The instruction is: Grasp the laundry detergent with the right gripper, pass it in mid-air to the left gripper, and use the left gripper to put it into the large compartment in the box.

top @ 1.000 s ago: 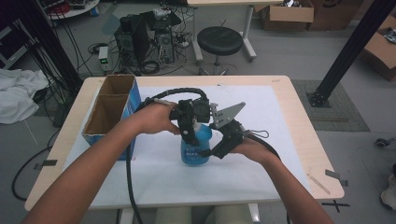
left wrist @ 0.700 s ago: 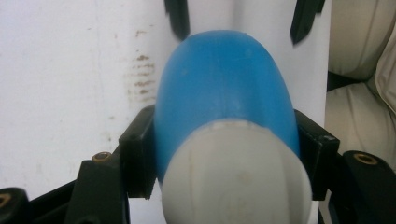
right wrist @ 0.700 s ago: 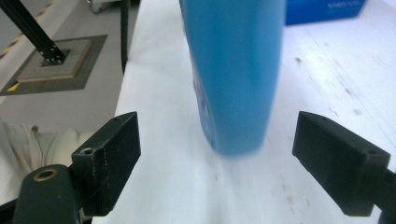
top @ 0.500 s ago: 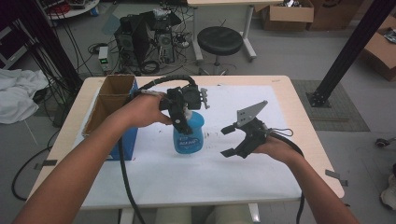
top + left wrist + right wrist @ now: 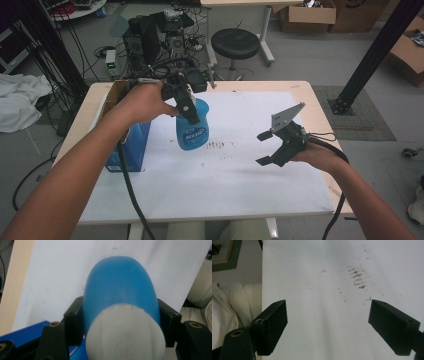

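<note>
Your left gripper has its jaws clamped on the neck of the blue spray bottle, which hangs clear above the white sheet beside the blue box (in the left gripper view the pads press just below its white cap). Your right gripper hovers well apart to the right, jaws spread wide and holding nothing.

Left claw clamped, right claw agape
</note>
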Motion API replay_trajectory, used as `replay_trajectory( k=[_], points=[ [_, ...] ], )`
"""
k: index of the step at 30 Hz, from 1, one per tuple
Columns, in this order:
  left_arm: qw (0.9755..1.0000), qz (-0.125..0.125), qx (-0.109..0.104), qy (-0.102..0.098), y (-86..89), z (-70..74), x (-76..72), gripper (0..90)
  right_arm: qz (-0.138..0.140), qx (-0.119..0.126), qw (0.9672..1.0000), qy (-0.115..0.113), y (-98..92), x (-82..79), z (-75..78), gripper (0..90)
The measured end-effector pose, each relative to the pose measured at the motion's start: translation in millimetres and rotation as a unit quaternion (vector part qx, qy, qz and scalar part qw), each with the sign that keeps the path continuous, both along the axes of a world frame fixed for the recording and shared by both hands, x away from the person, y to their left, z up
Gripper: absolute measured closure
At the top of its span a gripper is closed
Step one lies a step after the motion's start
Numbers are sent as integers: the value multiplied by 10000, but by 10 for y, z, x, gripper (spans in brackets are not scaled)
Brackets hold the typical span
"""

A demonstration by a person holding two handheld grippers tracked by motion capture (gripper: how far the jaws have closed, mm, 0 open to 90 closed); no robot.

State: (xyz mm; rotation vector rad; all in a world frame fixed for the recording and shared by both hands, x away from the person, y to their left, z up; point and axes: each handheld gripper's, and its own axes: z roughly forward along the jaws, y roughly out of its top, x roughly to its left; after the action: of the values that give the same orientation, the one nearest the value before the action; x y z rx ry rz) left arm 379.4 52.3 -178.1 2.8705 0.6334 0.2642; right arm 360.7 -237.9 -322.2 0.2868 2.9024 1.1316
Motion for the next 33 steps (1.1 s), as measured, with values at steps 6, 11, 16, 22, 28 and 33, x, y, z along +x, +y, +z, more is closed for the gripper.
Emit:
replay_trajectory(
  k=[6, 11, 16, 22, 28, 33],
  points=[
    [9968, 792, -26, -74, 60, 171, 61, 378, -13, -340, 9994, -14, -80, 4, 83, 159],
    [9906, 1349, -144, -181, 141, 321, 103, 378, 3, -676, 9977, -45, -118, 9, 131, 159],
    [9800, 1948, -284, -280, 248, 493, 157, 378, 18, -926, 9957, -59, -143, 3, 206, 161],
    [9677, 2476, -223, -421, 348, 648, 204, 379, 88, -997, 9950, -6, -178, 30, 262, 164],
    [9525, 3000, -338, -395, 495, 817, 233, 379, 146, -1034, 9945, -58, -154, 36, 287, 166],
    [9387, 3418, -267, -346, 627, 913, 241, 379, 178, -965, 9951, -64, -144, 35, 314, 167]
  ],
)
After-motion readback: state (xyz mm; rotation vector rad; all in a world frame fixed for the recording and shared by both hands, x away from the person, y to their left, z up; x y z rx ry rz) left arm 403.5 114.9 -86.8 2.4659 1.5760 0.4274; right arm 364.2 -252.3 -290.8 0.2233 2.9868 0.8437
